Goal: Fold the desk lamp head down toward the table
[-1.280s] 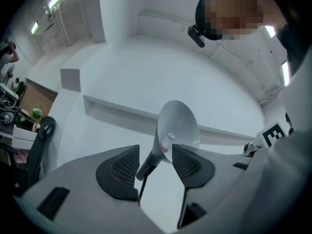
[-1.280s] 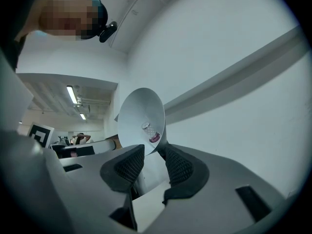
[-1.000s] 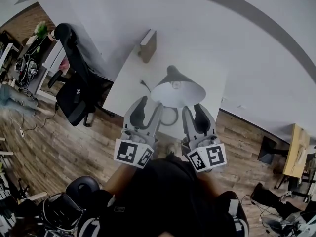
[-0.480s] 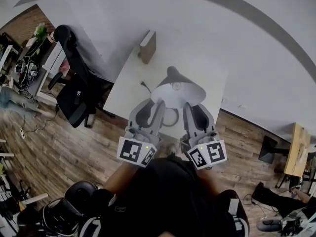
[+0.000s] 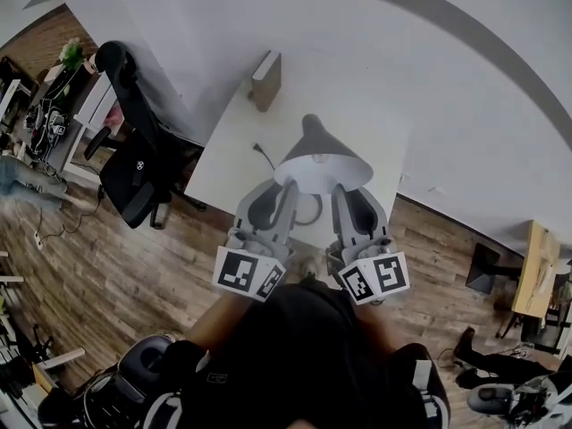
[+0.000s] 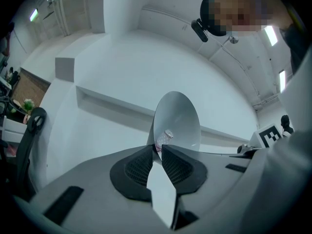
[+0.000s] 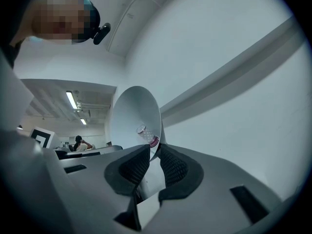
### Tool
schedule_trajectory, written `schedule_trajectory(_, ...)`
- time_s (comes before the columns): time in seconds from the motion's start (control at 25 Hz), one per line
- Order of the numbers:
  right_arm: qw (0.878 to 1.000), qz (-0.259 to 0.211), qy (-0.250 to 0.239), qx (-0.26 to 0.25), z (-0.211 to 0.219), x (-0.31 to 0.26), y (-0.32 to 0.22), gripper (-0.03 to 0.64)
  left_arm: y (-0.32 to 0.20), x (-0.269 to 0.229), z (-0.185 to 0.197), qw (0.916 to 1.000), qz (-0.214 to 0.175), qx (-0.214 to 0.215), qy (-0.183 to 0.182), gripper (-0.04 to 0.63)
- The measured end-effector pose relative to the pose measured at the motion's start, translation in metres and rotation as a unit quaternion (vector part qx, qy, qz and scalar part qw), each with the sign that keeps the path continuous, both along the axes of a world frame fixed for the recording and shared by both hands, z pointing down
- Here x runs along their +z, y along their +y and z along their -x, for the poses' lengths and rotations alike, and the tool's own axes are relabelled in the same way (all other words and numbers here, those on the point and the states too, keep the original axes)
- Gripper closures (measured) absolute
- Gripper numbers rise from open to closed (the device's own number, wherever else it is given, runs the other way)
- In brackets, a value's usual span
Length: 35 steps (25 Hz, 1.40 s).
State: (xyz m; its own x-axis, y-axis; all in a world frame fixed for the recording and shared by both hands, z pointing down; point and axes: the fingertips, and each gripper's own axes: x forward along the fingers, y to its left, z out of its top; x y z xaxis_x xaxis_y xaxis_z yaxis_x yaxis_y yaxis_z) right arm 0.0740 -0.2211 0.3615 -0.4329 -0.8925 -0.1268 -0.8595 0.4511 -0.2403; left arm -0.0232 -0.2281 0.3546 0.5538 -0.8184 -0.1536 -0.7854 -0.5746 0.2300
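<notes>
Reaching out side by side & almost level, left gripper (image 5: 286, 186) & right gripper (image 5: 342, 191) are closing on the near rim of the lamp shade (image 5: 322, 164) above the table (image 5: 234, 146).

Black lamp shade (image 5: 315, 139), white inside

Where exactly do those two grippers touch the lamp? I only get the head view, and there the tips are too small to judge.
Observer: In the left gripper view, the thin rim of the lamp shade sits between the pads of the left gripper, whose jaws are closing on it.
Operator: And the other one?
Observer: The right gripper has the opposite side of the rim between its jaws, which are closing too.
Operator: What's overhead?
Observer: The right gripper view shows ceiling strip lights.
</notes>
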Motion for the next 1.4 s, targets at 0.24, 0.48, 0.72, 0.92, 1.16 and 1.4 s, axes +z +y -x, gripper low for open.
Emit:
schedule_trajectory(0.24, 1.000, 0.008, 0.005, -0.001, -0.002, 0.009, 0.004, 0.550, 0.004, 0.009, -0.001, 0.9999, 0.010, -0.004, -0.001, 0.523)
schedule_trajectory(0.48, 1.000, 0.012, 0.010, -0.003, -0.002, 0.017, 0.006, 0.551, 0.006, 0.017, 0.000, 0.9998, 0.020, -0.009, -0.004, 0.531)
schedule_trajectory(0.72, 1.000, 0.015, 0.017, -0.006, -0.004, 0.026, 0.012, 0.553, 0.012, 0.026, -0.002, 0.9995, 0.025, -0.014, -0.008, 0.537)
schedule_trajectory(0.92, 1.000, 0.018, 0.020, -0.008, -0.003, 0.034, 0.014, 0.557, 0.014, 0.035, 0.000, 0.9995, 0.027, -0.016, -0.006, 0.538)
schedule_trajectory(1.16, 0.999, 0.022, 0.024, -0.008, -0.003, 0.042, 0.014, 0.560, 0.013, 0.042, 0.000, 0.9993, 0.035, -0.016, -0.003, 0.543)
schedule_trajectory(1.4, 0.999, 0.025, 0.027, -0.008, -0.002, 0.050, 0.013, 0.563, 0.013, 0.050, 0.002, 0.9988, 0.045, -0.017, 0.001, 0.546)
